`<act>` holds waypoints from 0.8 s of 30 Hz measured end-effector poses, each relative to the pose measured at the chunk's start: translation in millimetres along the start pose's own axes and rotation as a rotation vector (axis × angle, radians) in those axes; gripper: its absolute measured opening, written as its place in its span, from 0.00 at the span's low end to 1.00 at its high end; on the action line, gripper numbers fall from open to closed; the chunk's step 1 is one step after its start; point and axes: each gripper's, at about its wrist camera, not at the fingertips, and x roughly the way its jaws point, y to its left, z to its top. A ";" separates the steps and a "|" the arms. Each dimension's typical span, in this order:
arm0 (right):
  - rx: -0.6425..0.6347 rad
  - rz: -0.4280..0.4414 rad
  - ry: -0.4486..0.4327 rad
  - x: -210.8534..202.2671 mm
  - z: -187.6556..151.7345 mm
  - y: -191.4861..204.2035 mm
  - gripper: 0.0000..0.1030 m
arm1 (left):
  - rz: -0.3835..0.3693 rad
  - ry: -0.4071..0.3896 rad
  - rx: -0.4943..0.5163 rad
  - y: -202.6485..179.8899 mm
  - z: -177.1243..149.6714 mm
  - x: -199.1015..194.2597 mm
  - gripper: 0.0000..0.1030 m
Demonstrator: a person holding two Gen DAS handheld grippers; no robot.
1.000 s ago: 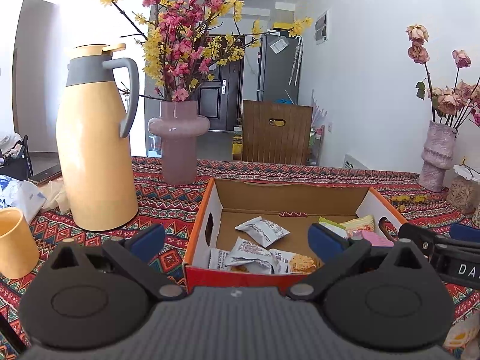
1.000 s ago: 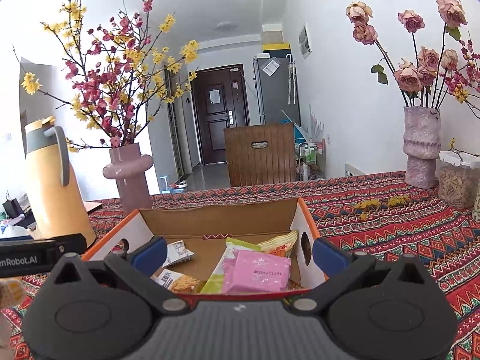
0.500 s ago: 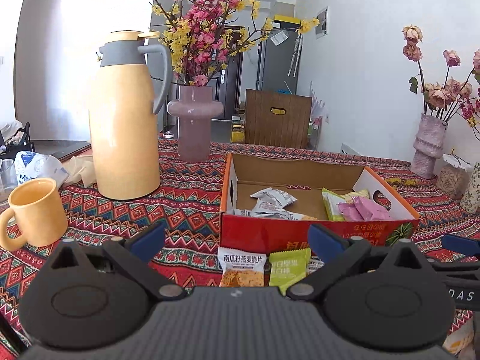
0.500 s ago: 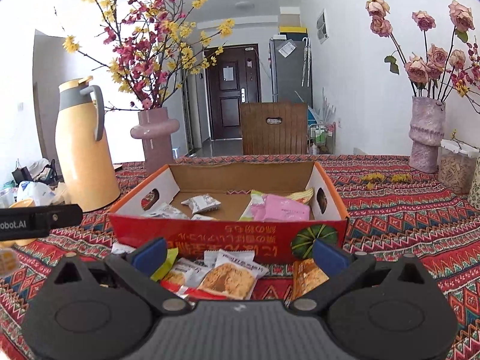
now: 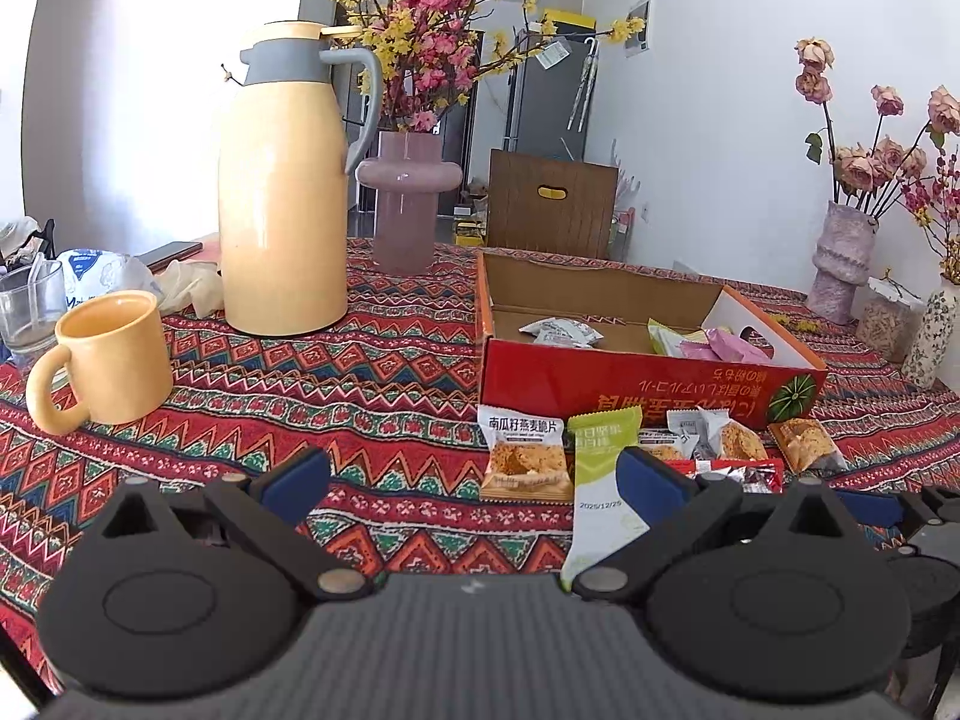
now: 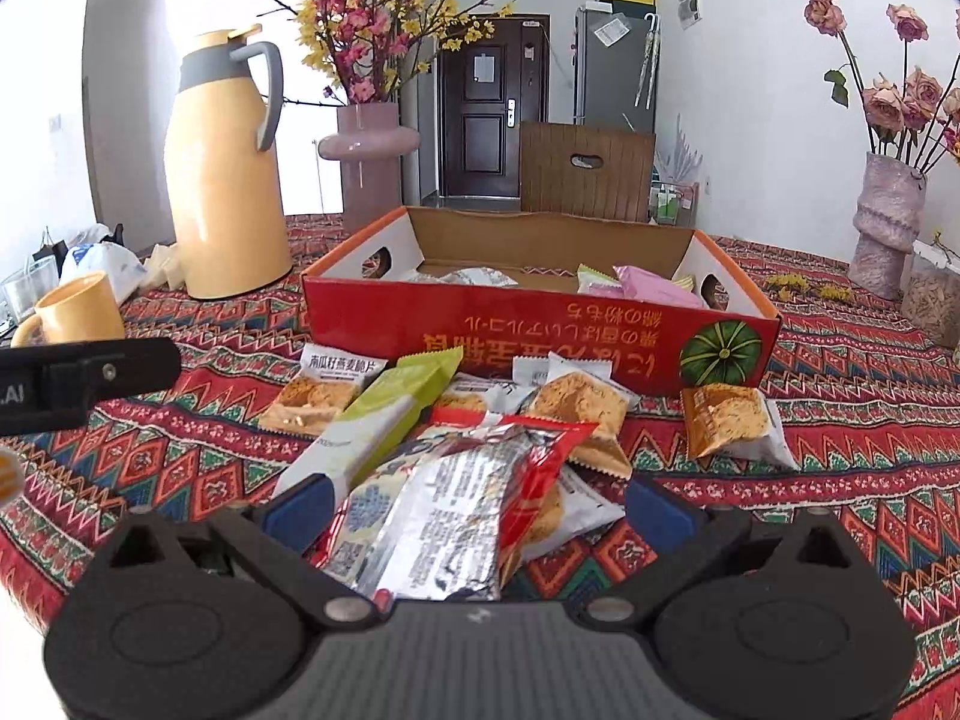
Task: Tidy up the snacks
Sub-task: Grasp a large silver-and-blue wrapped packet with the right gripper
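Snack packets (image 6: 444,432) | heaped before red box (image 6: 540,324) | both tongs agape, empty

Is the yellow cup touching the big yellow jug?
Apart. In the left wrist view, a stretch of patterned tablecloth shows between the yellow cup and the big yellow jug; the cup sits nearer the camera and to the left.
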 end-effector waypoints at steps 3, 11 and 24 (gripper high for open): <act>-0.020 -0.015 0.026 4.5 -4.0 11.2 1.00 | 0.003 0.001 -0.003 5.7 -3.7 -4.0 1.00; -0.082 -0.079 0.081 17.9 -11.5 35.5 1.00 | 0.000 0.022 -0.027 20.9 -13.1 -6.2 1.00; -0.112 -0.132 0.095 21.2 -11.8 40.9 0.79 | -0.001 0.047 -0.041 28.1 -21.5 -6.6 1.00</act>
